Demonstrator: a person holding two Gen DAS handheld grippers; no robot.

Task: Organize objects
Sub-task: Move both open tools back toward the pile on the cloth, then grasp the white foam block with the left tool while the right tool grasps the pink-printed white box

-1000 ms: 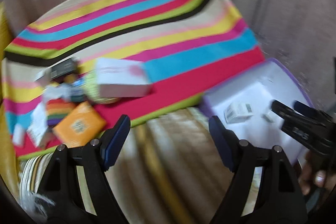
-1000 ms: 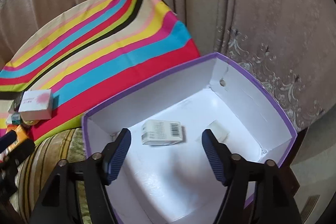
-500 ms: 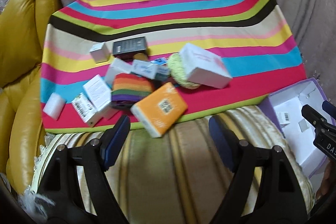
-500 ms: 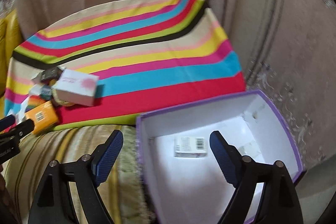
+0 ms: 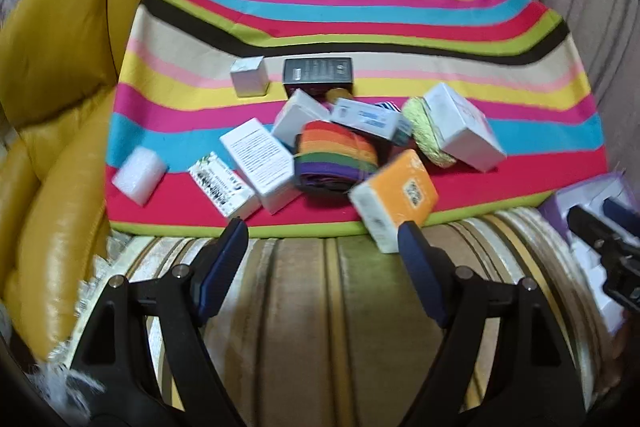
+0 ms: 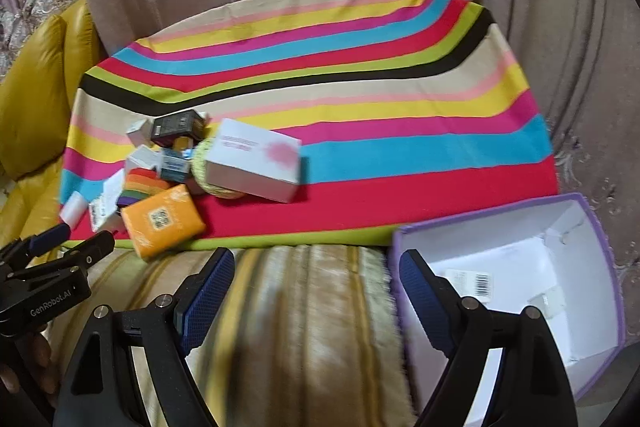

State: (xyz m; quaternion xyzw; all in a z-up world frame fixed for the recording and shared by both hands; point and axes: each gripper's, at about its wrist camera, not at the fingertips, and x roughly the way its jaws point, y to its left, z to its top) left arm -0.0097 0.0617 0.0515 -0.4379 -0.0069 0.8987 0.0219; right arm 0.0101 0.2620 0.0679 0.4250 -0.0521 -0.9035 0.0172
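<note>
Cardboard boxes (image 5: 260, 163) cluttered on smooth striped cloth (image 5: 360, 19)

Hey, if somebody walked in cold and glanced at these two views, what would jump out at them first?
The striped cloth spread over the seat grabs the eye first, with a jumble of small boxes heaped on its near left part, an orange box hanging over the front edge and a rainbow-striped bundle in the middle. Next is the purple-rimmed white box at the cloth's right end, holding a barcoded packet.
</note>
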